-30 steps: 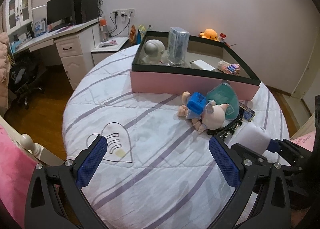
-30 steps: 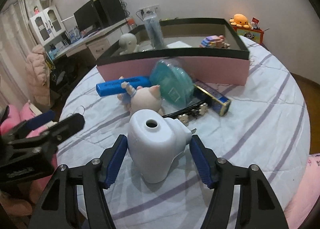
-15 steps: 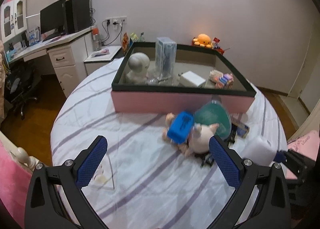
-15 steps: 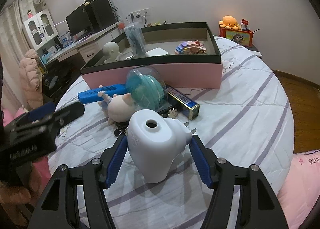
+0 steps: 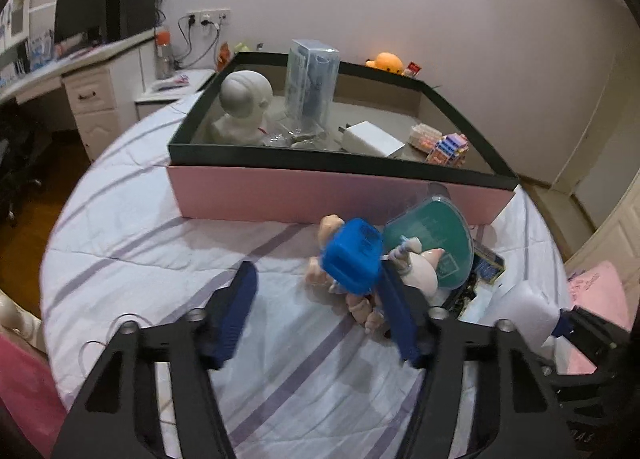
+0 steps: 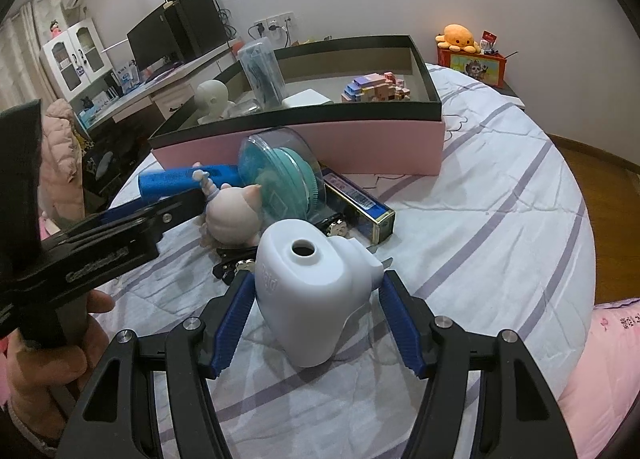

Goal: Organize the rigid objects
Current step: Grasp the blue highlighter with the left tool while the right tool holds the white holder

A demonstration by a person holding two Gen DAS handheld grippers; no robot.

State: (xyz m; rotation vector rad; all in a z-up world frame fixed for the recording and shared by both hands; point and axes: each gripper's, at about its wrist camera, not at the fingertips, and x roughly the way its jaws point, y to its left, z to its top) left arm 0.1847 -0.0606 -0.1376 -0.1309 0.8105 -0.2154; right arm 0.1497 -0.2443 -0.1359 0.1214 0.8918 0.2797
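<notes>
My left gripper [image 5: 317, 279] hovers low over the striped bed, its jaws closing. The end of a blue box [image 5: 352, 255] lies just past its right fingertip and no pad presses it. In the right wrist view one of its fingers [image 6: 180, 201] runs alongside that blue box [image 6: 180, 179]. The box rests on a pale doll [image 6: 236, 215] beside a teal round case [image 6: 280, 175]. My right gripper [image 6: 318, 279] is shut on a white plug-in device [image 6: 308, 299], held just above the bed. Behind stands the pink box with a black rim [image 5: 320, 195].
Inside the box are a white bust [image 5: 244, 107], a clear plastic case [image 5: 312, 91], a white charger [image 5: 372, 139] and a block toy [image 5: 444, 145]. A dark blue and gold carton [image 6: 360, 207] and black clips [image 6: 236, 263] lie by the doll. A desk [image 5: 80, 71] stands far left.
My left gripper has moved forward and down toward the blue box and doll, and its jaws have narrowed. My right gripper still holds the white device and has barely shifted.
</notes>
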